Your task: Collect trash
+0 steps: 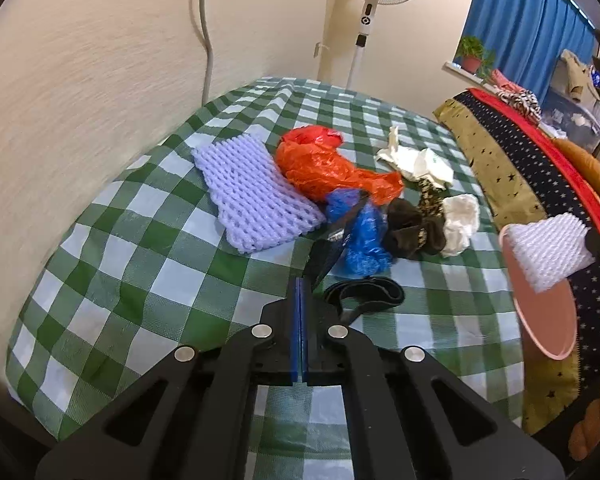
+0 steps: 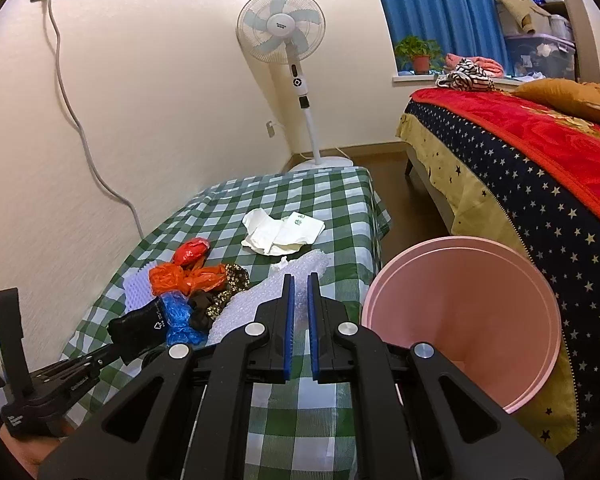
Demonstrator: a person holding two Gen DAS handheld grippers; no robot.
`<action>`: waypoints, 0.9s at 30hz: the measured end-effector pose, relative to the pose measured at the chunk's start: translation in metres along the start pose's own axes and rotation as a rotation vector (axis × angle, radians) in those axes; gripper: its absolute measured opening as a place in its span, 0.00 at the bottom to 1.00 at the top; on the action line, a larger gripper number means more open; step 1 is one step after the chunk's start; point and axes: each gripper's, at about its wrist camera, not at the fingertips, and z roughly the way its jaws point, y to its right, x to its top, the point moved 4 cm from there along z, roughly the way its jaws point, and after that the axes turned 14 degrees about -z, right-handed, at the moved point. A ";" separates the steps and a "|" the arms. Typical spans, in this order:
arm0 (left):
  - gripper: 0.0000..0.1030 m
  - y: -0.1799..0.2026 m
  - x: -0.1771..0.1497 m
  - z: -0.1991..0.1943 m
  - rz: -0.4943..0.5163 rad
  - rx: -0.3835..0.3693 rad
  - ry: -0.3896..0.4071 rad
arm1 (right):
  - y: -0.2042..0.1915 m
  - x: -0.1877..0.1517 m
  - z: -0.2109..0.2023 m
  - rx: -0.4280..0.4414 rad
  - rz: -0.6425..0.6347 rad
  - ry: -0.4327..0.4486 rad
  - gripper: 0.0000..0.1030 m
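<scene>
Left gripper [image 1: 301,280] jaws pressed flat together, clamped on a black plastic wrapper [image 1: 332,246]; wrapper's long axis runs forward and up-right from the fingertips, far end over the blue plastic bag [image 1: 364,236]. In the right wrist view the same wrapper [image 2: 140,330] sticks out past the left gripper [image 2: 114,346], pointing right toward the pile, a white recycling mark on it.

Right gripper [image 2: 299,280] jaws nearly closed, pinching a white foam net sleeve [image 2: 268,292]; sleeve's long axis runs diagonally from lower left to upper right across the fingertips. In the left wrist view the sleeve [image 1: 548,254] is held by the right gripper [image 1: 598,242] over the near rim of the pink bin [image 1: 548,320], short end pointing left.

Pink bin [image 2: 460,320] stands between the table and the bed [image 2: 540,168], mouth open and tilted toward the camera.

The rest of the trash lies on the green checked tablecloth [image 1: 140,280]: a lavender foam net [image 1: 252,196] lying flat, long axis upper left to lower right; an orange plastic bag [image 1: 324,164] crumpled, touching the net's right edge; the blue bag just below it; brown patterned wrappers [image 1: 412,228]; a white crumpled tissue [image 1: 460,224]; a white paper bag [image 1: 416,162] further back. A black strap loop [image 1: 364,294] lies just beside the left fingertips.

A standing fan [image 2: 284,40] is in the corner, with blue curtains [image 2: 440,8] behind the bed.
</scene>
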 end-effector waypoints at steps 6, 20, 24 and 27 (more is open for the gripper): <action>0.00 0.006 0.003 -0.014 0.003 -0.041 0.020 | -0.002 0.000 -0.005 -0.004 -0.009 0.005 0.07; 0.46 0.014 -0.008 0.005 0.042 -0.031 -0.013 | 0.000 -0.001 -0.004 0.001 0.002 -0.001 0.07; 0.56 0.009 -0.008 0.021 0.024 0.002 -0.042 | 0.001 -0.001 0.000 0.005 0.006 -0.004 0.07; 0.56 0.007 -0.009 0.035 0.025 0.023 -0.076 | 0.002 -0.001 0.003 0.008 0.010 -0.004 0.07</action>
